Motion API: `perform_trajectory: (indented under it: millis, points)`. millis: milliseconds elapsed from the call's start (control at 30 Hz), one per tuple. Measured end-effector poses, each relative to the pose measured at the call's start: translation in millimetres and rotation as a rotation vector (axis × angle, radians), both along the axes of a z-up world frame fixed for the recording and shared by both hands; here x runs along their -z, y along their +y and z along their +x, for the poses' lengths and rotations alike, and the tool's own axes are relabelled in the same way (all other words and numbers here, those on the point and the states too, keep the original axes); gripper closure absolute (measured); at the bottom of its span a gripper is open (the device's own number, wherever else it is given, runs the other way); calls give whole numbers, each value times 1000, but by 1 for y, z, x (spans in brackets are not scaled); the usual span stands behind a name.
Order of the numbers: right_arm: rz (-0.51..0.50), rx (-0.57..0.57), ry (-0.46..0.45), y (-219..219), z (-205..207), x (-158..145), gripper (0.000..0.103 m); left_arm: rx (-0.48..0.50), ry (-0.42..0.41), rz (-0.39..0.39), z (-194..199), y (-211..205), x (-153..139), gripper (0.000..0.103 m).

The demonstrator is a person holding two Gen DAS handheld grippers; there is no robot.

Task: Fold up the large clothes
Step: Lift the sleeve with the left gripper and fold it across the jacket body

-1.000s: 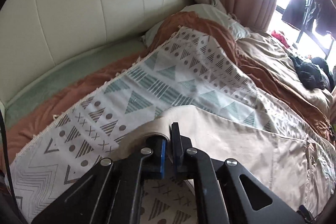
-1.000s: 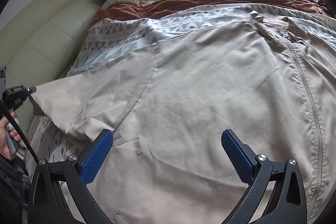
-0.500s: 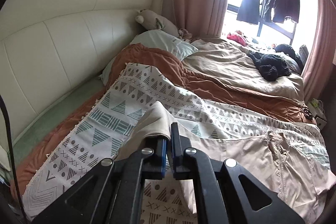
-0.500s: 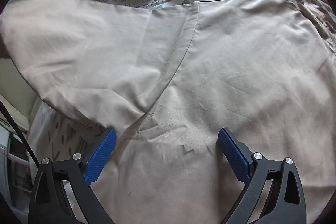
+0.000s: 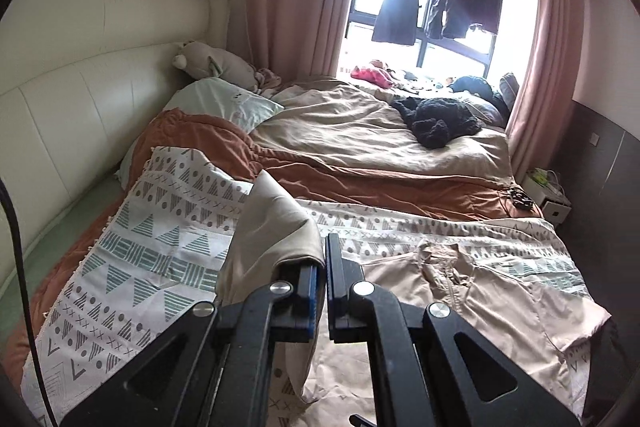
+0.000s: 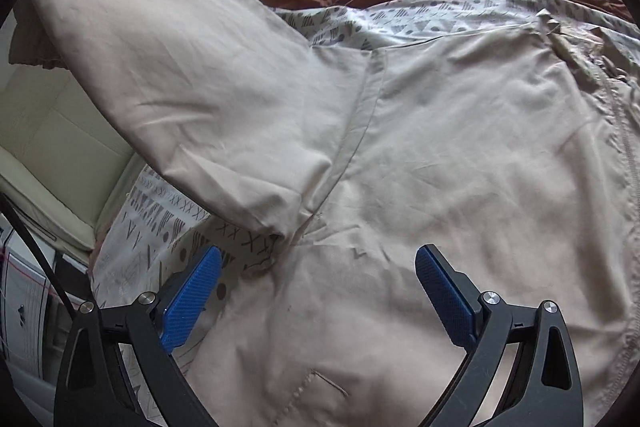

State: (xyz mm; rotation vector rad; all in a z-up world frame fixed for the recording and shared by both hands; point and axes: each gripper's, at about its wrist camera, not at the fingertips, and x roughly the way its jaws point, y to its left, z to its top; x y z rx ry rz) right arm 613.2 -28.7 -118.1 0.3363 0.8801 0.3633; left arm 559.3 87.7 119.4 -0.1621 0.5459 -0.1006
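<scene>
The left gripper (image 5: 322,267) is clamped on the cuff of the sleeve (image 6: 192,75), which hangs lifted off the bed, draping over its left finger. The jacket (image 6: 460,167) lies flat on the patterned blanket (image 5: 160,247), spread ahead of and beneath the right gripper (image 6: 316,291). That gripper's fingers stand wide apart with nothing between them, hovering above the jacket's body, the armpit seam just ahead of its left pad (image 6: 192,299).
</scene>
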Motion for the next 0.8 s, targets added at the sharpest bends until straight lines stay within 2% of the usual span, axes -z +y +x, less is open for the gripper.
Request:
perform_trajectory:
  millis: [100,267,333,433,633,800]
  points:
    - [-4,38,-20,-28,-26,-11,5,49,6,-6,-1,-26,-4,97]
    - [-20,155,-16,-81,-75,-15,5,100,29,33,-2,-68,-3,97]
    - [26,206,0,-105,-94,-16,5,119,44,25,-3,-82,2,97]
    - [73,266,-32,-136,-122,-26,5,147,63,35,-2,-105,12,97]
    - [175,325,-83,-186,-141,-42,5,199,110,39,12,-152,35,97]
    - [205,428,-58,-224,-154,-29,5,263,154,49,25,-192,60,97]
